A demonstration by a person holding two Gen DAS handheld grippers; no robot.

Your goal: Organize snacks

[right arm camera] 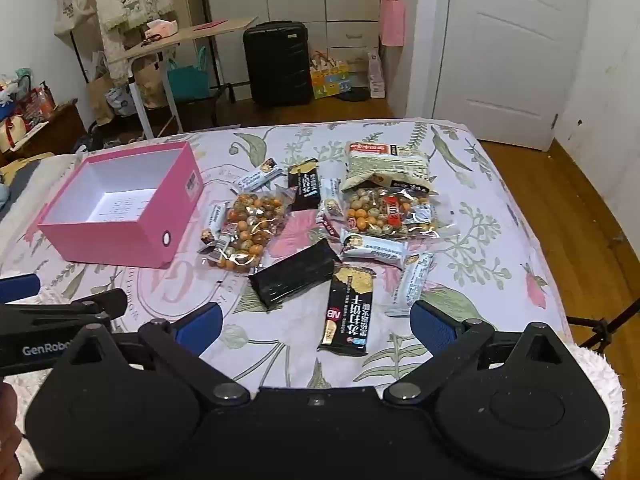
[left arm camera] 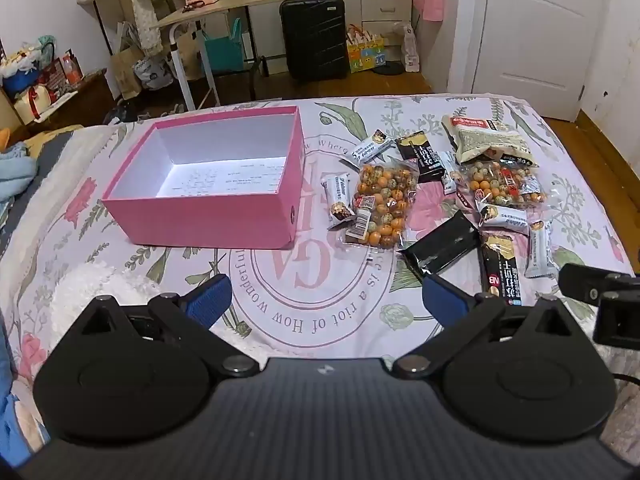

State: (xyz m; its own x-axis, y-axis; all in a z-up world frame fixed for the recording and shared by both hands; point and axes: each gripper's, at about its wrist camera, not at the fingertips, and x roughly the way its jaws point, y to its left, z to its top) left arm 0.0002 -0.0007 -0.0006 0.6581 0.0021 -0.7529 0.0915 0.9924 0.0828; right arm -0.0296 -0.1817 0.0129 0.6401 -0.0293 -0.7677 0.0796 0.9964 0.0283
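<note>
An open, empty pink box stands on the bed at the left. Right of it lie several snacks: two clear bags of coated nuts, a green-white bag, black cracker packs, a plain black pack and white bars. My left gripper is open and empty, low over the sheet in front of the box. My right gripper is open and empty, just before the nearest cracker pack.
The floral bedsheet covers the bed. A white fluffy cloth lies near the left gripper. Beyond the bed's far edge are a black suitcase, a small desk, bags, and a white door. Wooden floor lies right of the bed.
</note>
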